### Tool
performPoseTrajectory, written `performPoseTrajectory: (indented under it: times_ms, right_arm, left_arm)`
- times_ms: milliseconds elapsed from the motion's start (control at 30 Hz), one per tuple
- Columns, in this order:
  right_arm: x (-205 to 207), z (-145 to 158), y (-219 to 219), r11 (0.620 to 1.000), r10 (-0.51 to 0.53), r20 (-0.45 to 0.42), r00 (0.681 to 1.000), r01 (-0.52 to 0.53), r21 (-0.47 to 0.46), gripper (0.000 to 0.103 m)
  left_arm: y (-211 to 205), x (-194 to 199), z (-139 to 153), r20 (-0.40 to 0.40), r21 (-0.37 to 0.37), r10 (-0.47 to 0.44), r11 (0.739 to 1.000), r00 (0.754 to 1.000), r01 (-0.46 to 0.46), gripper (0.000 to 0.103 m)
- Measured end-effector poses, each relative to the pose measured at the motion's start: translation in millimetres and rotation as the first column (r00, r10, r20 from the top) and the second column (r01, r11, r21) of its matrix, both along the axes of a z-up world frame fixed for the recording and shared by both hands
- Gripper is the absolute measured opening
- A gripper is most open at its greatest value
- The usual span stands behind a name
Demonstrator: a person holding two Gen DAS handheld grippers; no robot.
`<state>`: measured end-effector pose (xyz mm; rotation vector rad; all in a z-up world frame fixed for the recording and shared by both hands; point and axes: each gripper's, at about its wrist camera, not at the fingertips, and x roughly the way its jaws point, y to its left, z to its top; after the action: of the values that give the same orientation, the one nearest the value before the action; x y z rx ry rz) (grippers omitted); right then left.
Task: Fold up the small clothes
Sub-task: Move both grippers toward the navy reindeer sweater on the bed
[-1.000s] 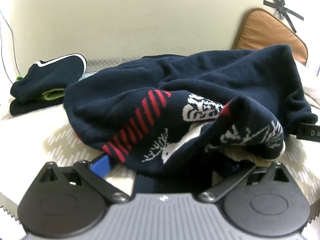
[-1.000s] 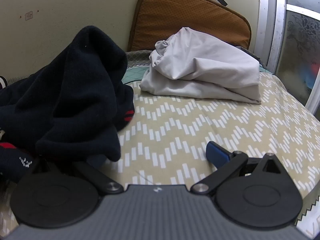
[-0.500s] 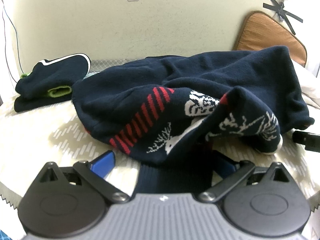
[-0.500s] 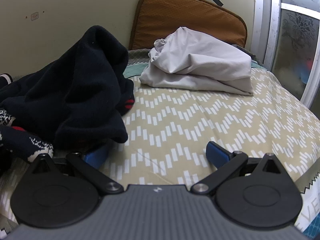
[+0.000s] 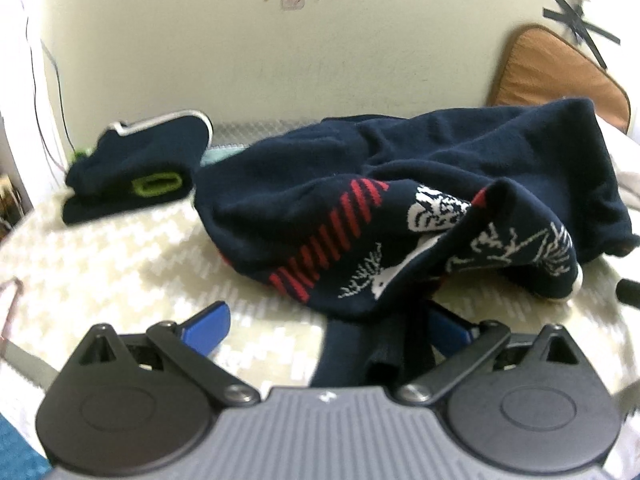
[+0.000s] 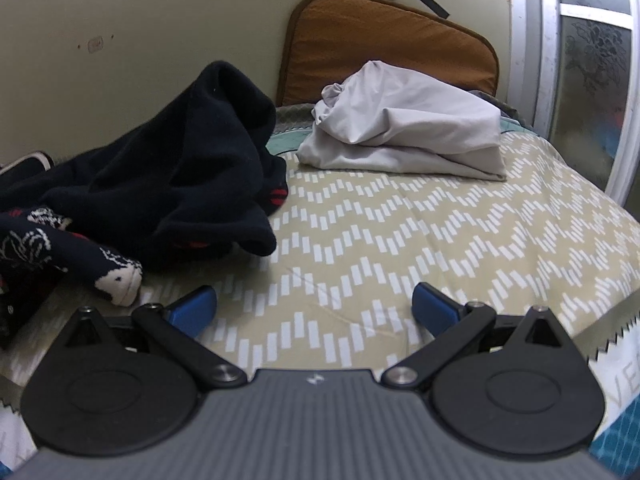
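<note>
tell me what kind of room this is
Most likely a bedroom: the clothes lie on a bed with a zigzag-patterned cover, a brown cushion leans against the wall, and a crumpled navy sweater sits beside folded grey fabric.

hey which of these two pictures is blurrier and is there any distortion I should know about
The left wrist view is blurrier: the navy sweater and folded dark clothes look smeared. The right wrist view is sharper, with the bedspread zigzag pattern and grey cloth crisp. Both views have fisheye bending and dark corners.
</note>
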<state>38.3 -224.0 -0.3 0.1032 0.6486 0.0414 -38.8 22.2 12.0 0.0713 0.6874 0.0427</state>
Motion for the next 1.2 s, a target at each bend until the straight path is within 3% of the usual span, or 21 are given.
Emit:
performPoseTrajectory:
  times_ms: [100,500,700,967,1200]
  right_arm:
    - [-4.2,1.0,4.5,1.000,-0.001,0.005,1.000,0.001,0.019,0.103]
    - [-10.9,3.4,14.9,0.997,0.023,0.016,1.000,-0.024,0.069,0.103]
    - [-17.0,7.7,16.0,0.994,0.011,0.064,0.998,-0.018,0.111,0.103]
    - [-19.0,16.2,30.9,0.995,0.045,0.168,0.985,-0.058,0.077,0.103]
    - [-9.4,18.4,43.3,0.995,0.062,0.217,0.974,-0.077,0.063,0.103]
  left_arm:
    - [-3.0,-3.1,5.3,-0.002,0.039,-0.012,0.999,1.000,0.012,0.103]
    - [12.6,-25.1,26.7,0.009,0.017,0.000,1.000,1.000,0.000,0.103]
    - [32.3,-27.8,31.9,0.030,0.056,0.069,0.996,0.997,-0.071,0.103]
    - [69.1,-18.6,22.3,0.013,0.080,0.198,0.977,0.980,-0.199,0.103]
    - [83.2,-8.8,10.3,-0.011,0.101,0.254,0.963,0.967,-0.252,0.103]
